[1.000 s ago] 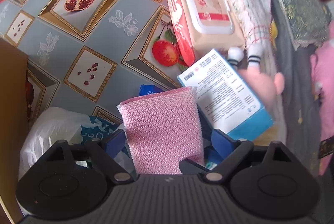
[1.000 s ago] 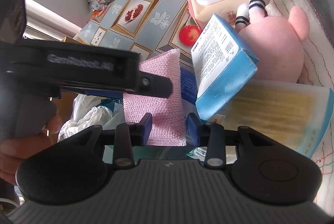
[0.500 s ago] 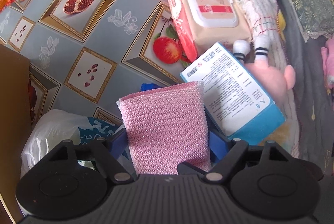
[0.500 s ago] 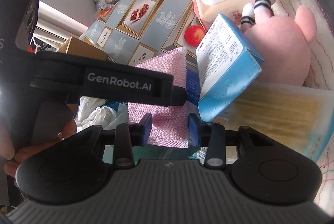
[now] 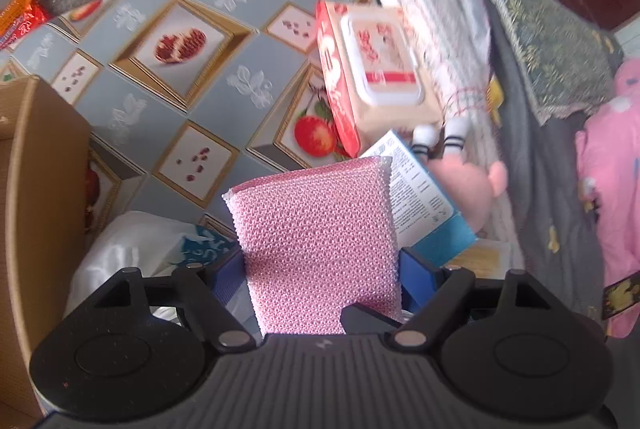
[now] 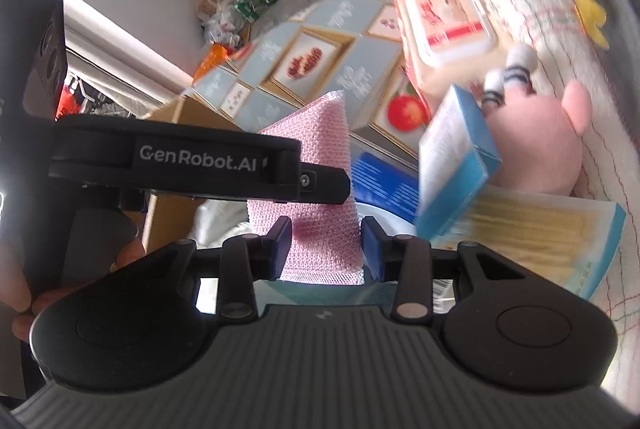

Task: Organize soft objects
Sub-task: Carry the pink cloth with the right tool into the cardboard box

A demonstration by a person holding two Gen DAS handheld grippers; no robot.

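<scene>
The pink mesh sponge (image 5: 320, 249) stands upright above the clutter, clamped across its lower part by both the left gripper (image 5: 320, 283) and right gripper (image 6: 325, 249) — light, squashy, best pinched low on its flat faces.

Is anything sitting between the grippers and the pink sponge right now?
No. The pink sponge sits directly between the blue pads of the left gripper and of the right gripper, with nothing between pads and sponge.
</scene>
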